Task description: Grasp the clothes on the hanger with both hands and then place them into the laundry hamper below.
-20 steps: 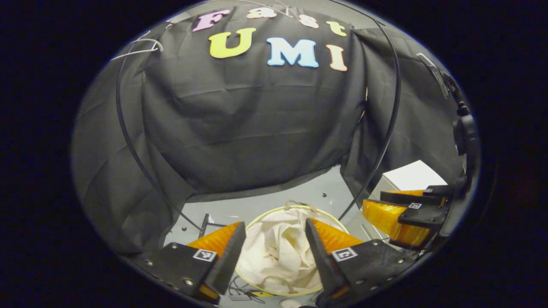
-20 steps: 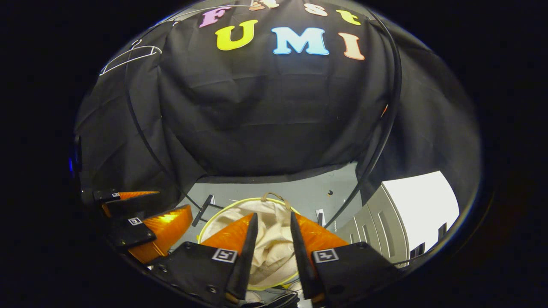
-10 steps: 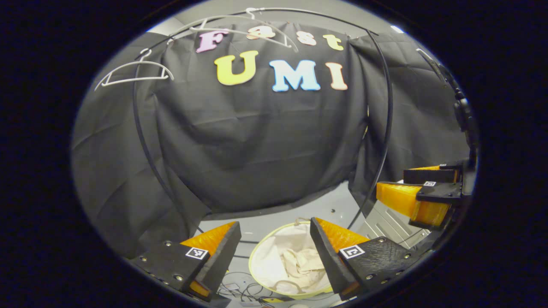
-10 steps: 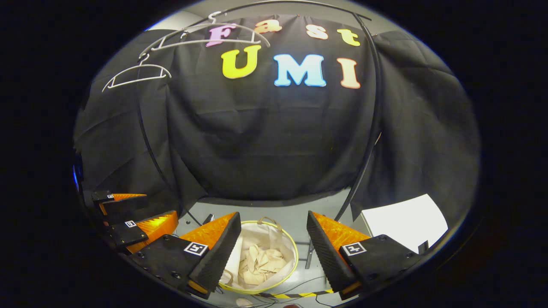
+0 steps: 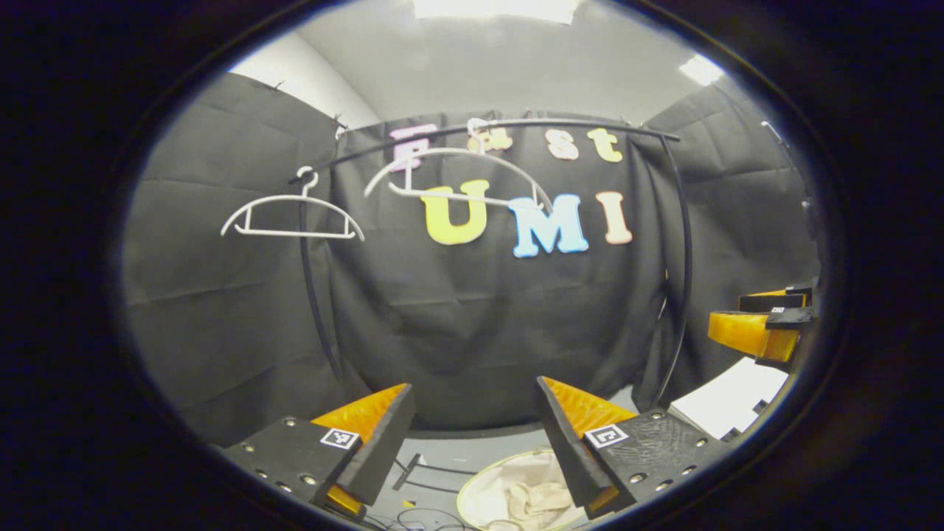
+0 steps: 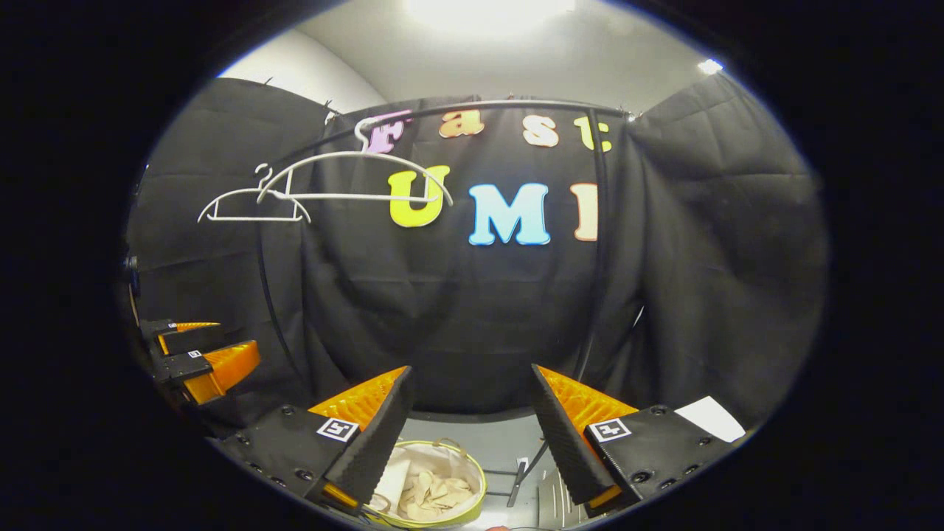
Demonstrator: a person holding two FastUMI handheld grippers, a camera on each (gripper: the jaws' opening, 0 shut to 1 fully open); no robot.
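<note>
Since the clothes (image 5: 527, 498) lie crumpled in the hamper (image 5: 472, 495), left gripper (image 5: 472, 413) spread wide, empty; best drawn clear. Right gripper view: right gripper (image 6: 470, 402) equally agape, holding nothing; both hangers (image 6: 354, 177) bare.

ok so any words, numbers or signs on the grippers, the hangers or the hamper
Left gripper and right gripper: no words; their square markers carry black-and-white patterns, not text.
White hangers: none.
Laundry hamper: none that can be made out.
White sheet: looks blank, too small to be sure.
</note>
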